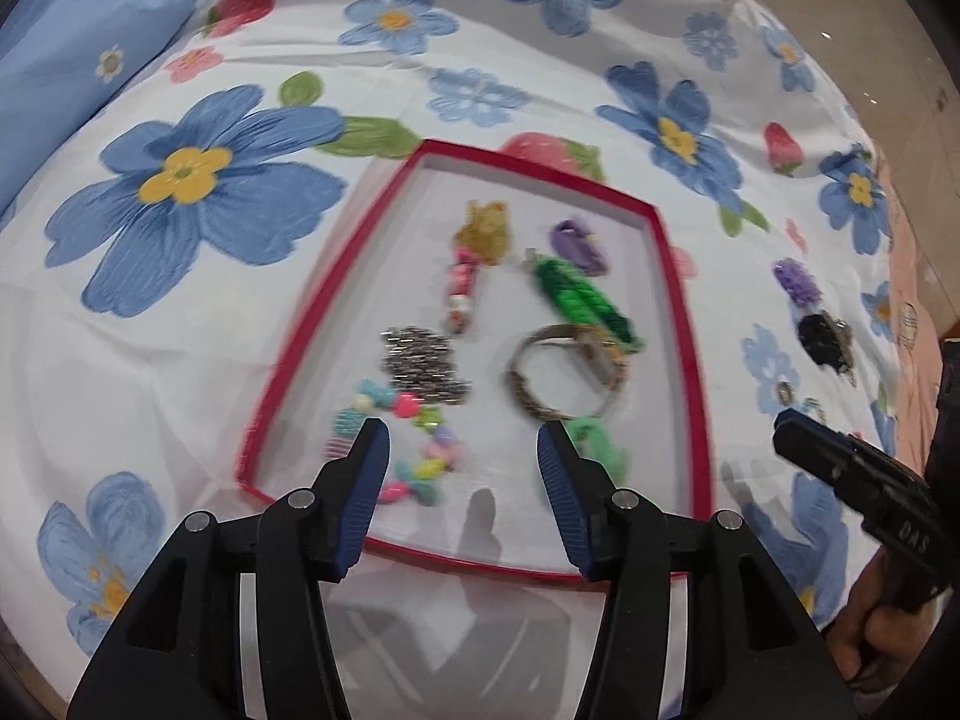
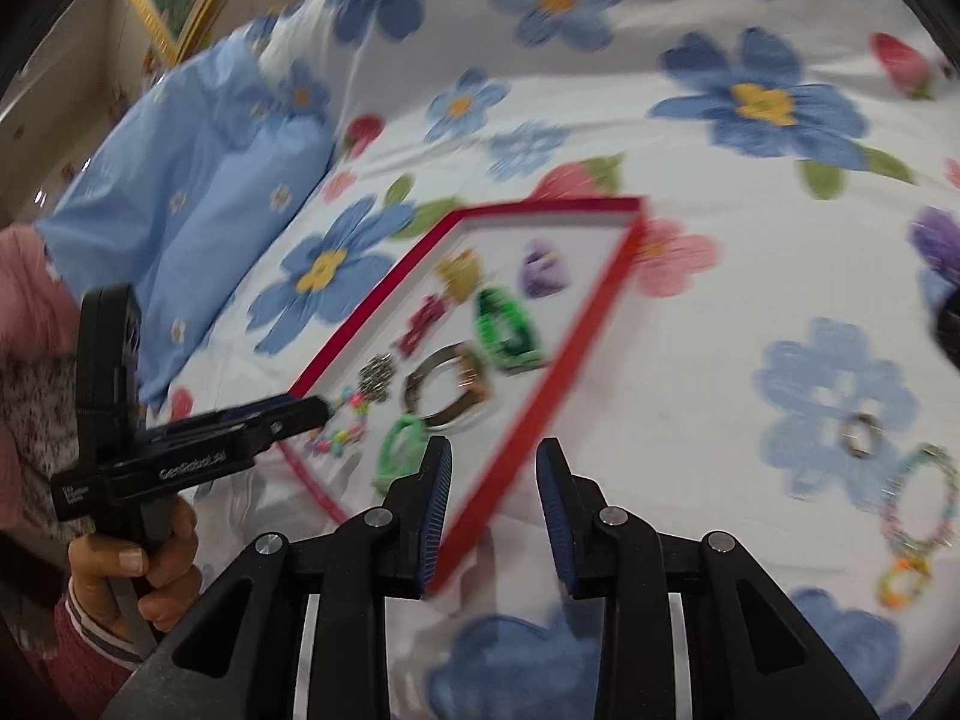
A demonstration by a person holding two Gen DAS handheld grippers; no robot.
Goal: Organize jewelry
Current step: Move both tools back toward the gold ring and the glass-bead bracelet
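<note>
Pillow [image 1: 72,48] in pale blue at far left, off the work area. Further right, left gripper [image 1: 462,444] poised above the near end of the red-rimmed tray [image 1: 672,276], jaws spread, nothing pinched, pastel bead bracelet [image 1: 414,456] lying loose just beneath, likely just set down. Across the tray: silver chain [image 1: 423,363], metal bangle [image 1: 564,375], green braid [image 1: 588,306], gathered there for sorting. Right gripper [image 2: 493,468] beyond the tray's right rim, jaws parted, empty. Farther right on the flowered sheet [image 2: 690,372], loose ring [image 2: 861,433] and beaded bracelet [image 2: 921,498] awaiting collection.

1 red tray [image 1: 678,276], 2 hand-held grippers [image 1: 462,450]
</note>
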